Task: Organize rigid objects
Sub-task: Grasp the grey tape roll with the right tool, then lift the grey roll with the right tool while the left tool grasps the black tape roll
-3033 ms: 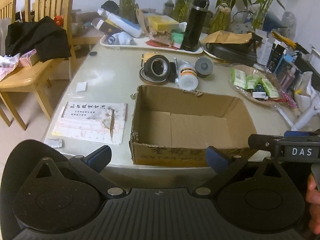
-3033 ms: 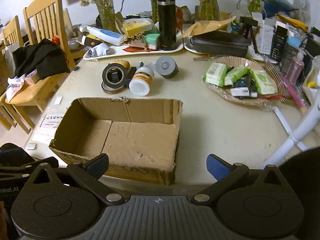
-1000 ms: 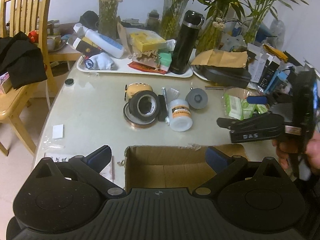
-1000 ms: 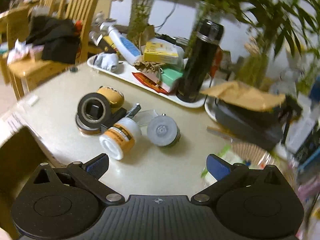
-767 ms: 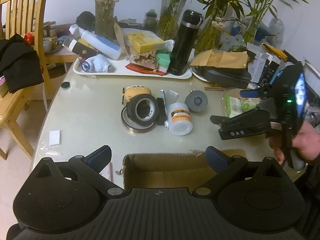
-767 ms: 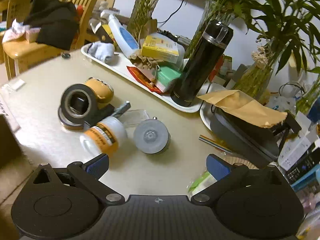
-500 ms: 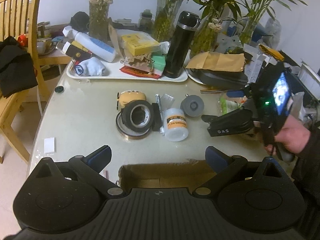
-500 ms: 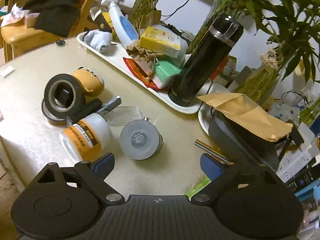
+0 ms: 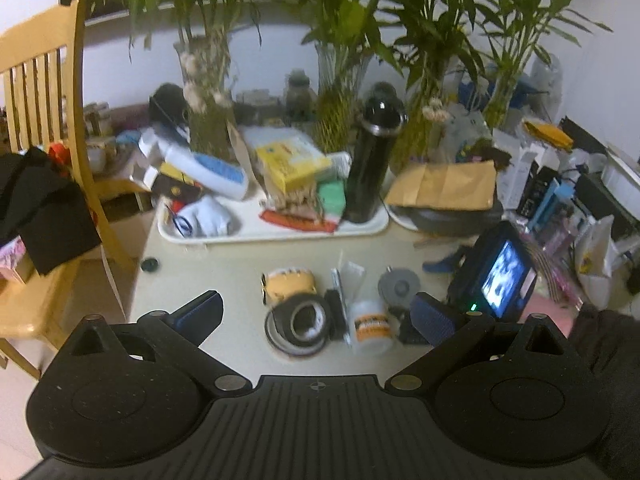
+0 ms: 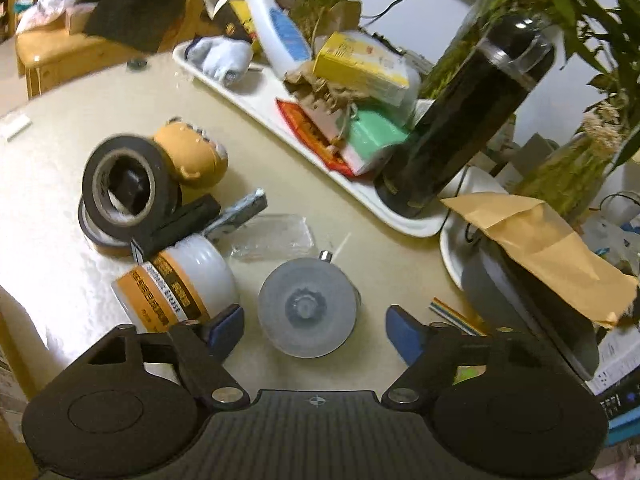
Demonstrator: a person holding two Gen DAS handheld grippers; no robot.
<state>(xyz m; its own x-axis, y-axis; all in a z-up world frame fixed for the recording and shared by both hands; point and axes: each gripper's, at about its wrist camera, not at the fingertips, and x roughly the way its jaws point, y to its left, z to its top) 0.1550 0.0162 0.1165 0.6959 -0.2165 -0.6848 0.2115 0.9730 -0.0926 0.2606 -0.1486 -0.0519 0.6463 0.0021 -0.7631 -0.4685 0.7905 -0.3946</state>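
Observation:
A grey round container (image 10: 307,307) lies on the table between the open fingers of my right gripper (image 10: 315,334), not gripped. Left of it lies a white bottle with an orange label (image 10: 176,286), a black tape roll (image 10: 126,184) and a tan plush toy (image 10: 191,156). In the left wrist view my left gripper (image 9: 316,314) is open and empty above the table, with the tape roll (image 9: 302,322), bottle (image 9: 370,326) and grey container (image 9: 399,286) ahead. The right gripper's body and screen (image 9: 498,276) sit beside the grey container.
A white tray (image 10: 404,222) with a black thermos (image 10: 464,120), yellow box (image 10: 360,68) and lotion bottle stands behind. A dark pan under a brown envelope (image 10: 548,248) lies to the right. A wooden chair (image 9: 44,128) with black clothing stands left. Plant vases line the back.
My right gripper has moved forward and down so its fingers now straddle the grey container. My left gripper has moved forward; the cardboard box has dropped out of view.

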